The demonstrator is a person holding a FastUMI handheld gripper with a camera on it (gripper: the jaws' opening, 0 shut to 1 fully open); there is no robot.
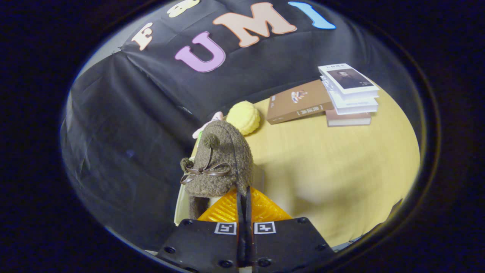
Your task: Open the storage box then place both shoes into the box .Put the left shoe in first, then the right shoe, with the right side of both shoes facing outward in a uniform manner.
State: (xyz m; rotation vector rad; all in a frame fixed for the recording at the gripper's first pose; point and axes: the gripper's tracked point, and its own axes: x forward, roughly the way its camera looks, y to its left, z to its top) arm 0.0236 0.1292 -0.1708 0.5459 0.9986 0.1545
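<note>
Tongs [243, 201] closed on edge of fuzzy brown shoe [218, 163], held upright just ahead, long axis pointing away w/ bow facing camera. Probably above pale box rim [181, 203], left of table [333, 167].

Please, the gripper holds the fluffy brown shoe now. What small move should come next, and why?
Probably carry the shoe on toward the storage box before letting go. The gripper has its fingers nearly together, pinching the shoe's edge, and the shoe hangs just ahead of them above the table. From this view I cannot tell whether the pale edge below the shoe belongs to the box.
</note>
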